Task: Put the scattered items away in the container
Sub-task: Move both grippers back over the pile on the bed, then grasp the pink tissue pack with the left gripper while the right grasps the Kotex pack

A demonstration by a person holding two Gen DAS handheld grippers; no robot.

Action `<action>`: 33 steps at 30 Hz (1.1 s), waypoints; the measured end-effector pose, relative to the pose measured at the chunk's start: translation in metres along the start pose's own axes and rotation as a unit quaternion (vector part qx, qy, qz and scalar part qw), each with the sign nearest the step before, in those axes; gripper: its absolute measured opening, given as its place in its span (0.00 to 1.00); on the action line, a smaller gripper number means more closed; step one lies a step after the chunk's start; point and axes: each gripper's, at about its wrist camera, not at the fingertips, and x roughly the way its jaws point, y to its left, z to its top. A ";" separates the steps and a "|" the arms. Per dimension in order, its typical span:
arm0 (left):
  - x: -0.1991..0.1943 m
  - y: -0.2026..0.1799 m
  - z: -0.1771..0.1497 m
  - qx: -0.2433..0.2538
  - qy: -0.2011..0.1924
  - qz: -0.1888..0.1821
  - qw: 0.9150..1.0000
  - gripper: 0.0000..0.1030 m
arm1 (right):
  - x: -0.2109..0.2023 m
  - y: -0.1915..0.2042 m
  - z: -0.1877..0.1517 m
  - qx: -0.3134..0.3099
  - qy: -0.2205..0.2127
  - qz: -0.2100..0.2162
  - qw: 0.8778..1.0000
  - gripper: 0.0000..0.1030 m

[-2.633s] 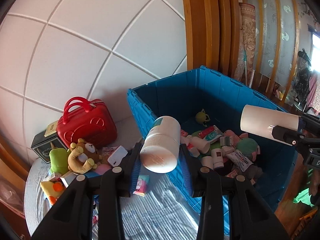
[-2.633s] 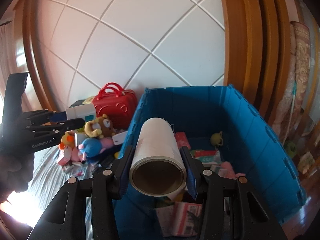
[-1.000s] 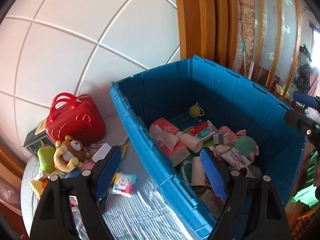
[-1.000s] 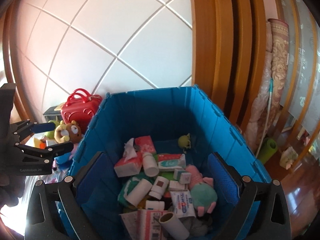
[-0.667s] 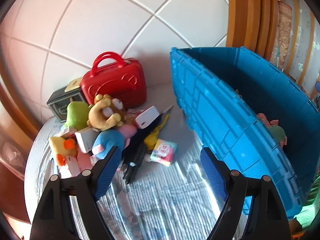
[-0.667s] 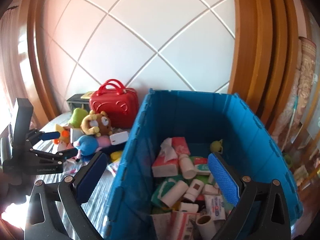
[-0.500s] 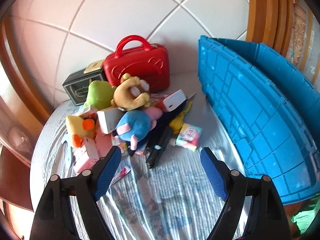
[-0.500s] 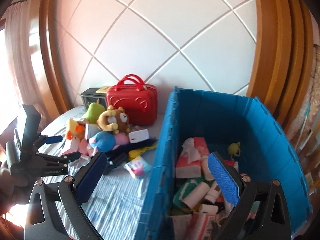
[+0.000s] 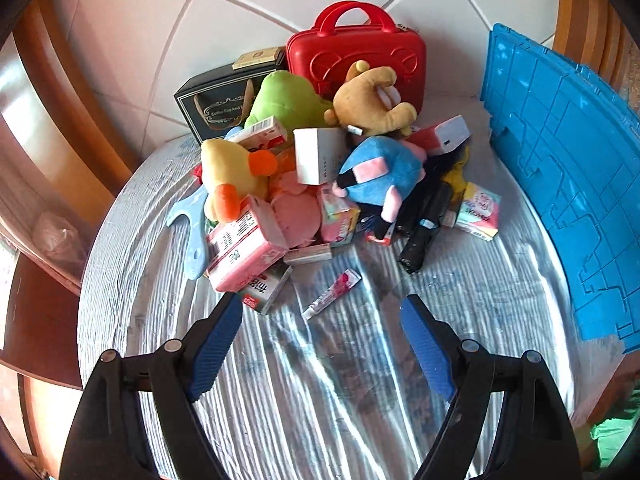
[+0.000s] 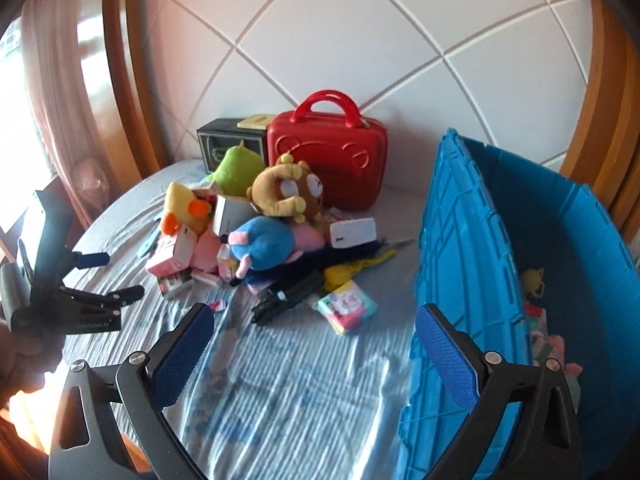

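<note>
The scattered pile lies on the round covered table: a yellow duck plush, a blue plush, a brown bear, a pink box, a pastel packet, a black cylinder and a small pink tube. The blue crate stands to the right and holds several items. My left gripper hangs open and empty above the tube, at the pile's near edge. My right gripper is open and empty, over the table between pile and crate.
A red carry case and a black box stand behind the pile against the white tiled wall. In the right wrist view my left gripper and the hand holding it are at the far left. The table edge curves round on the left.
The white bottle and the cardboard roll have left the jaws, which now stand wide. Both grippers have swung left from over the crate and sunk toward the pile.
</note>
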 end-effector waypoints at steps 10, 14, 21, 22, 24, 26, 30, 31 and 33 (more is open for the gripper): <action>0.070 0.059 0.008 0.088 -0.024 0.021 0.996 0.79 | 0.069 0.017 -0.018 0.037 0.057 -0.036 0.997 0.99; 0.108 0.074 0.015 0.124 -0.030 0.023 0.992 0.79 | 0.095 0.022 -0.025 0.048 0.082 -0.051 0.994 0.99; 0.175 0.091 0.022 0.178 -0.024 -0.009 0.984 0.82 | 0.126 0.038 -0.029 0.043 0.119 -0.070 0.989 0.99; 0.181 0.092 0.022 0.184 -0.026 -0.019 0.982 0.90 | 0.130 0.040 -0.029 0.040 0.123 -0.073 0.989 0.99; 0.190 0.093 0.022 0.200 -0.033 -0.030 0.979 0.94 | 0.135 0.044 -0.028 0.038 0.131 -0.079 0.988 0.99; 0.197 0.094 0.021 0.214 -0.040 -0.038 0.975 0.99 | 0.139 0.047 -0.027 0.037 0.137 -0.083 0.986 0.99; 0.217 0.099 0.019 0.218 -0.027 -0.056 0.974 1.00 | 0.149 0.054 -0.029 0.032 0.150 -0.088 0.984 0.99; 0.219 0.099 0.020 0.219 -0.029 -0.060 0.973 1.00 | 0.152 0.055 -0.030 0.031 0.154 -0.090 0.983 0.99; 0.219 0.099 0.020 0.215 -0.030 -0.066 0.974 1.00 | 0.159 0.057 -0.031 0.030 0.157 -0.092 0.983 0.99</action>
